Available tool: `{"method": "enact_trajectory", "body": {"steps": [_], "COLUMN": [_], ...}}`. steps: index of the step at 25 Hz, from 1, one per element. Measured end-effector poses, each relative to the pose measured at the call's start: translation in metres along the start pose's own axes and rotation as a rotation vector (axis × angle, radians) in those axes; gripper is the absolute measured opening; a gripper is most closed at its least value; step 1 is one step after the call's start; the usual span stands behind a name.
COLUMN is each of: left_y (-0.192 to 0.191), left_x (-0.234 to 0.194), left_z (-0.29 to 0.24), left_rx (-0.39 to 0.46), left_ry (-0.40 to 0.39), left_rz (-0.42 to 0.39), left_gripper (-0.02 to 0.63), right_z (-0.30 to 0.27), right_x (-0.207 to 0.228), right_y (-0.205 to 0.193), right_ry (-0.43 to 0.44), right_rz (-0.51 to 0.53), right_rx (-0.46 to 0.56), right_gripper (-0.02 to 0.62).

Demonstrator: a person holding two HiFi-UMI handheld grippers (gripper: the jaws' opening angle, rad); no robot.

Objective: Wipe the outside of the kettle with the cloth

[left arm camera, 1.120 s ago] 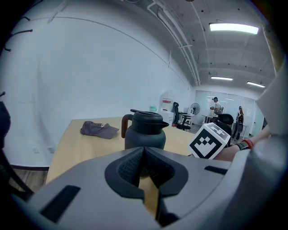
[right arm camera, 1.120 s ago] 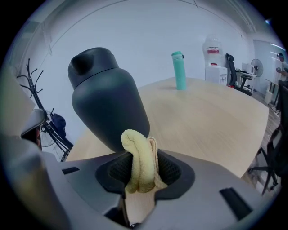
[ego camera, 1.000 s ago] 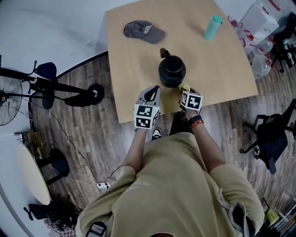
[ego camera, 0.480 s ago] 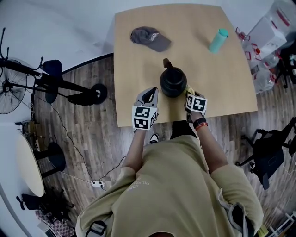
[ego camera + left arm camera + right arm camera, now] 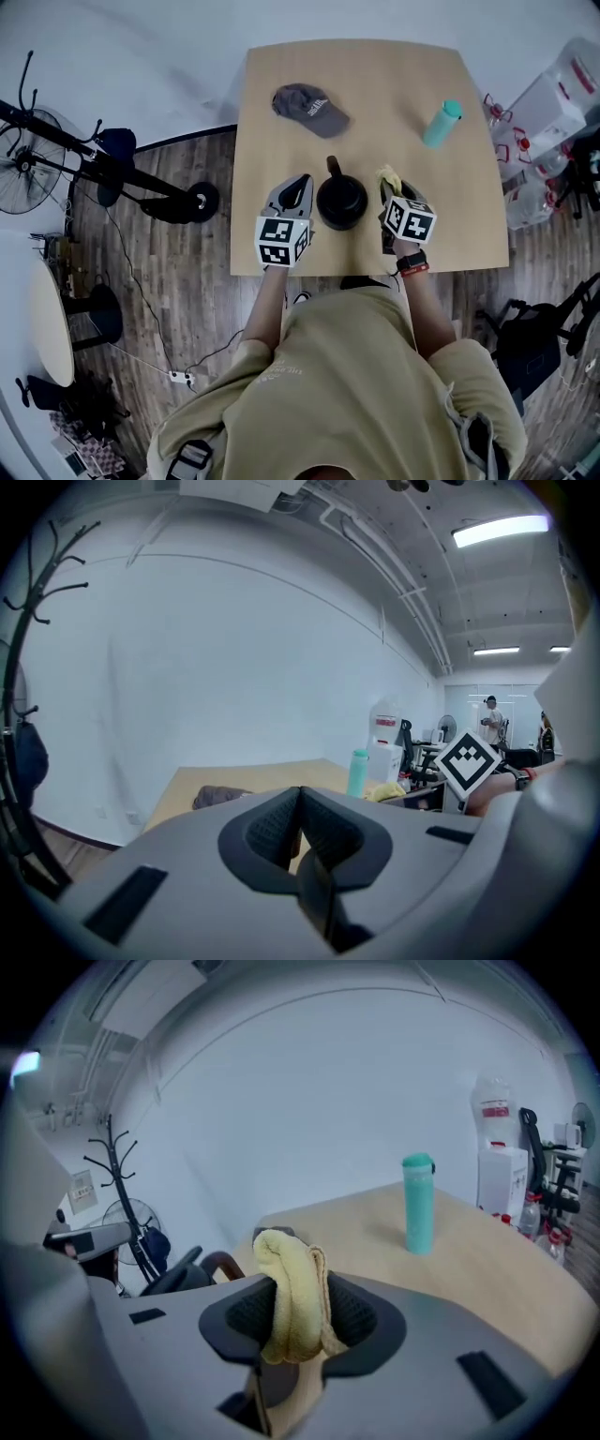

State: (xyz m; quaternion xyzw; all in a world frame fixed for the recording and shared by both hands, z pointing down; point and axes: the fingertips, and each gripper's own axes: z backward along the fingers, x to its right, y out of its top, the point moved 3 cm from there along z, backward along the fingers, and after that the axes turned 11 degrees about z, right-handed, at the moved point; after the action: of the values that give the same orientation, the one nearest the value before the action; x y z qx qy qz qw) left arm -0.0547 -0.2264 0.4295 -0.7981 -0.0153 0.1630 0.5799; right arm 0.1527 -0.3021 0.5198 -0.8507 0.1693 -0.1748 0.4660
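Wood-plank flooring surrounds a pale tabletop [image 5: 281, 94], where a black kettle [image 5: 341, 200] stands close to the person's edge with a brown part on its far side. A grey cap [image 5: 309, 108] and a teal bottle [image 5: 441, 124] sit farther back, well apart from it. The left tool [image 5: 298, 186] hangs just beside the kettle's left flank; its own view shows the jaws pressed together with nothing between them. The right tool [image 5: 391, 187] is just beside the kettle's right flank, clenched on a folded yellow cloth [image 5: 292, 1302] whose bunched end sticks out past the jaw tips. Whether the cloth touches the kettle wall cannot be told from the head view; it looks slightly apart. The wiping step seems to be in hand, with the cloth poised at the right side. The next move likely calls for pressing the cloth's free end against the wall and sweeping it round the curve. Pressure should be light enough that the kettle does not slide. Closed as it is, the left tool could only brace the opposite side, not grip it.
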Motion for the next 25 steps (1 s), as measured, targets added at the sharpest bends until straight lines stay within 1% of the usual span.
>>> {"method": "enact_trajectory", "body": {"steps": [4,8,12,17,21,25], "left_y": [0.033,0.065,0.087,0.104,0.11,0.108], "left_x": [0.004,0.013,0.018,0.021,0.018,0.017], "left_z": [-0.011,-0.021,-0.024,-0.027,-0.036,-0.041], "left_rx": [0.047,0.093,0.144,0.194,0.207,0.201], "left_ry": [0.023,0.044,0.053,0.066,0.068,0.072], "left_rz": [0.023,0.012,-0.012,-0.026,-0.028,-0.024], "left_gripper": [0.023,0.023,0.023,0.023,0.023,0.023], "right_z": [0.014,0.034,0.051,0.061,0.054,0.05], "right_x": [-0.005,-0.013,-0.022,-0.025,-0.024,-0.02], "right_y": [0.059,0.11,0.147,0.167,0.171,0.169], "right_ry": [0.022,0.052,0.02,-0.01,-0.003,-0.005], "right_rz": [0.06,0.111,0.207,0.274,0.262,0.262], "right_rx": [0.109,0.215,0.311,0.366,0.373,0.372], "right_gripper": [0.143,0.143,0.143,0.14,0.14,0.14]}}
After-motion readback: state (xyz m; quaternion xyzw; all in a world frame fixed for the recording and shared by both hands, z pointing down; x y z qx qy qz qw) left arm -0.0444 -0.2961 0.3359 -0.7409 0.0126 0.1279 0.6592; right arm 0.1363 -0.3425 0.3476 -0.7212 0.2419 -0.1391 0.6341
